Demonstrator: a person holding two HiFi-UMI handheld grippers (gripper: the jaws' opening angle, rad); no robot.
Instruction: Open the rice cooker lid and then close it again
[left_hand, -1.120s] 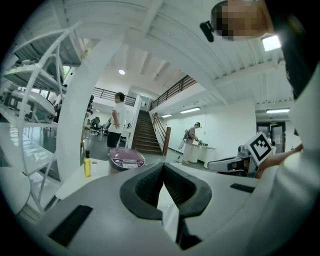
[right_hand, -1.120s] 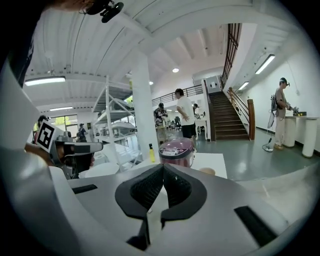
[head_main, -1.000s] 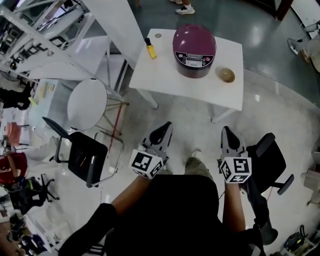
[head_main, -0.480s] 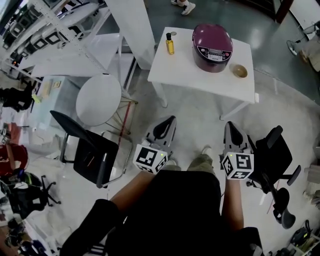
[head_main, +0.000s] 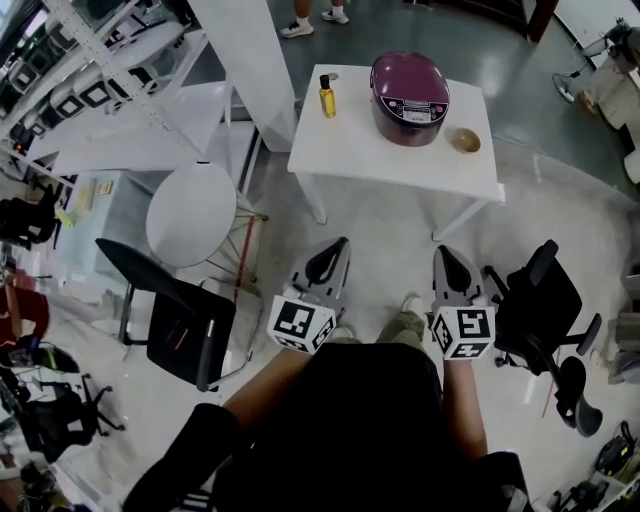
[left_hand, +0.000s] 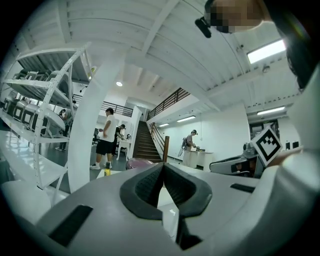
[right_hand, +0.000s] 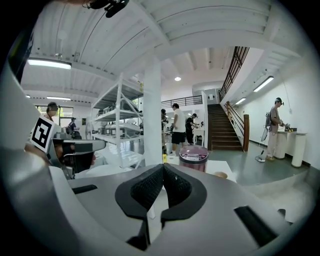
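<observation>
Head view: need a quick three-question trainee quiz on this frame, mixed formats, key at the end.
1. True or false: the rice cooker is standing open.
2. In the head view, what sits on the white table to the right of the cooker?
A) a small bowl
B) a yellow bottle
C) a mug
3. Fill in the blank: the left gripper and the right gripper, both well short of the table, have their jaws ____ with nothing between them.

Key: 1 false; 2 A; 3 shut.
</observation>
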